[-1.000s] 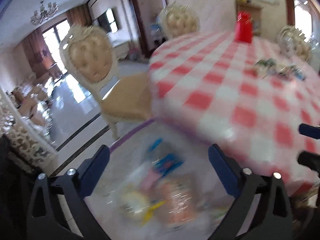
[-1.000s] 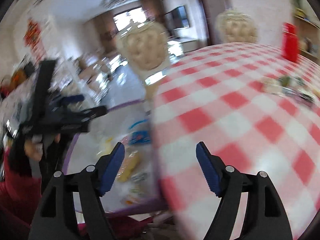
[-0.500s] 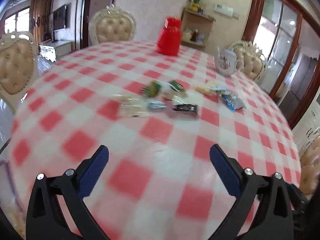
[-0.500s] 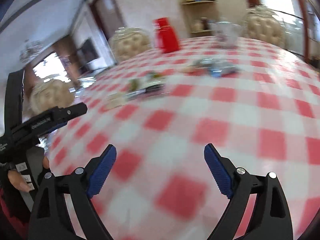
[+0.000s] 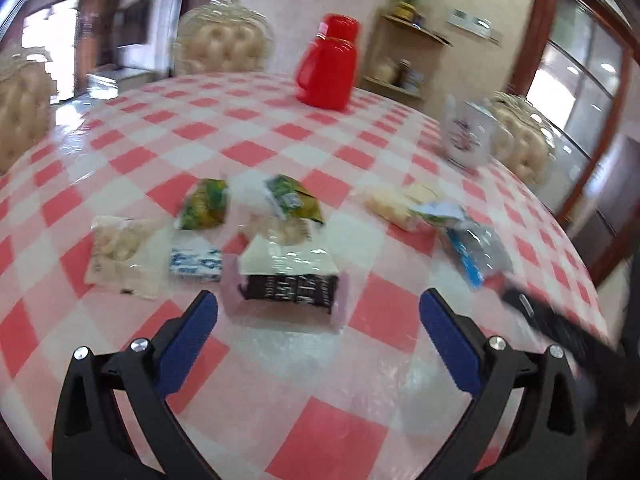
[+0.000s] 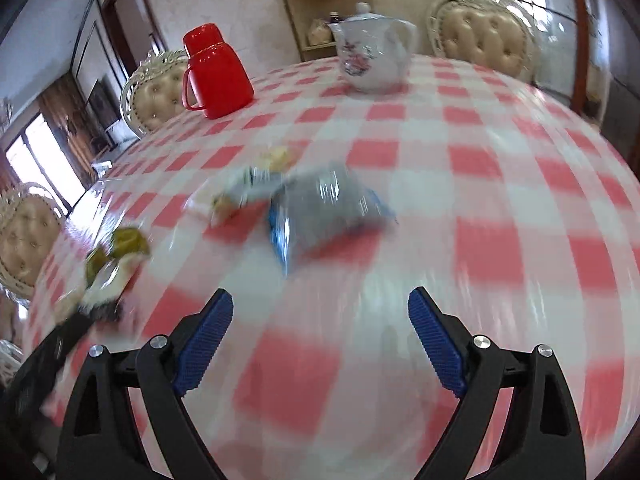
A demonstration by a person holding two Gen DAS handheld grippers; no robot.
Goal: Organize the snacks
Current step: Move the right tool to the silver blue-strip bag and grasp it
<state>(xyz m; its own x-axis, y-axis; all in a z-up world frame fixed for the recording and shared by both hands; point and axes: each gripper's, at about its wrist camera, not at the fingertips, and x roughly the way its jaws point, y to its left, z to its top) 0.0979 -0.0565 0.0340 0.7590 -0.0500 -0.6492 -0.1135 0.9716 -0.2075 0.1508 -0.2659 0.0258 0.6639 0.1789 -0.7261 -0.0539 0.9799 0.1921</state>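
Several snack packets lie on a red-and-white checked tablecloth (image 5: 132, 160). In the left wrist view, a black-and-white packet (image 5: 288, 280) lies just ahead of my open, empty left gripper (image 5: 318, 330). Two green packets (image 5: 205, 204) (image 5: 294, 199), a pale packet (image 5: 120, 254) and a small blue-white packet (image 5: 195, 263) lie beyond. A blue-grey bag (image 5: 474, 252) lies to the right. In the right wrist view, that blue-grey bag (image 6: 324, 210) lies ahead of my open, empty right gripper (image 6: 320, 330), beside a blurred pale packet (image 6: 240, 196).
A red jug (image 5: 328, 64) (image 6: 214, 72) and a white flowered teapot (image 5: 466, 136) (image 6: 372, 56) stand at the far side of the table. Cream tufted chairs (image 5: 222, 44) (image 6: 482, 40) ring the table. A wall shelf (image 5: 412, 28) is behind.
Both grippers swung up from a bag of snacks beside the table to face the tabletop, then moved in closer to the packets. Both stayed open.
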